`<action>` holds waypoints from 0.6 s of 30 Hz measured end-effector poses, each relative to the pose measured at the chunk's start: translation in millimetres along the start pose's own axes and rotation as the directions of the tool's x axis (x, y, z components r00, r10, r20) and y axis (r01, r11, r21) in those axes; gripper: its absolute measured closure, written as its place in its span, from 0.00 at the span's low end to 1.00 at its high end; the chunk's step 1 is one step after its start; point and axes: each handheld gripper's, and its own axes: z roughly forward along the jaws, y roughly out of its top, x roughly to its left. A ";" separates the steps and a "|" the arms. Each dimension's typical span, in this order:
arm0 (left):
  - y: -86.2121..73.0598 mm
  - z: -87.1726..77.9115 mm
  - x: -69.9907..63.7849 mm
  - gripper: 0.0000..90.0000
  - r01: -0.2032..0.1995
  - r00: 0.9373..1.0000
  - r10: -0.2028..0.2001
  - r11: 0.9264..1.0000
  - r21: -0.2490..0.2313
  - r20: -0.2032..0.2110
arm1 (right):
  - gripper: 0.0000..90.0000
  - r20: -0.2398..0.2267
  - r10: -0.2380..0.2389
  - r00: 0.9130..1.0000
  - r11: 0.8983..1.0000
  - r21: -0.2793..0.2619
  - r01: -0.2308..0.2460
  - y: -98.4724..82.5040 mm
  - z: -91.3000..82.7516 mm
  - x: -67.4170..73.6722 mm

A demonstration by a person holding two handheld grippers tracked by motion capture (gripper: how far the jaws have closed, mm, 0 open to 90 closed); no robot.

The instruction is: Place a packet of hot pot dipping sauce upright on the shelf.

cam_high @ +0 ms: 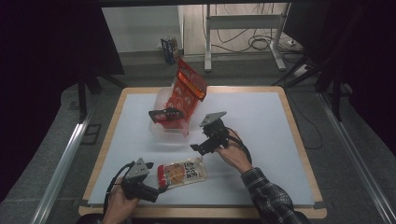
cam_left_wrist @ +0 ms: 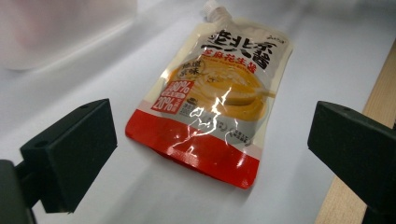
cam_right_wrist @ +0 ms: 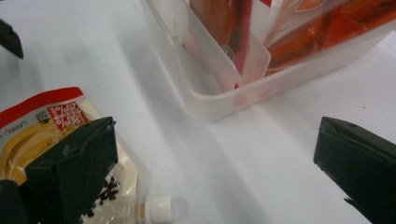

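Note:
A sauce pouch (cam_high: 182, 172) with a red bottom band and a white spout lies flat on the white mat near the front edge. My left gripper (cam_high: 156, 178) rests just left of it, open. In the left gripper view the pouch (cam_left_wrist: 210, 102) lies ahead of the wide-apart jaws of the left gripper (cam_left_wrist: 212, 156), untouched. My right gripper (cam_high: 201, 146) hovers above and right of the pouch, open with nothing between its jaws. In the right gripper view the right gripper (cam_right_wrist: 215, 175) faces bare mat, the pouch (cam_right_wrist: 37, 135) and its cap (cam_right_wrist: 156, 207) by the left jaw.
A clear plastic bin (cam_high: 169, 127) stands mid-table holding tall red packets (cam_high: 189, 86) and a dark packet (cam_high: 164, 114); the bin's corner (cam_right_wrist: 224, 95) is close ahead of the right gripper. The wooden table edge (cam_left_wrist: 369, 93) runs beside the left gripper. A small box (cam_high: 169, 49) sits on the floor behind.

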 end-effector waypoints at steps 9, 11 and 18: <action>-0.8 -0.7 0.7 0.00 -0.014 1.000 0.014 1.000 -0.014 -0.015 | 0.00 -0.021 0.030 0.999 0.999 -0.025 -0.031 -16.7 -13.4 3.4; -0.7 -0.2 -0.1 0.00 -0.029 0.999 0.029 0.999 -0.016 -0.022 | 0.00 -0.032 0.036 0.999 0.999 -0.030 -0.037 -19.5 -16.5 5.1; 2.2 -0.1 -3.6 0.01 -0.030 1.000 0.030 1.000 0.000 -0.008 | 0.00 -0.059 0.046 0.997 0.997 -0.059 -0.050 -24.9 -29.7 13.8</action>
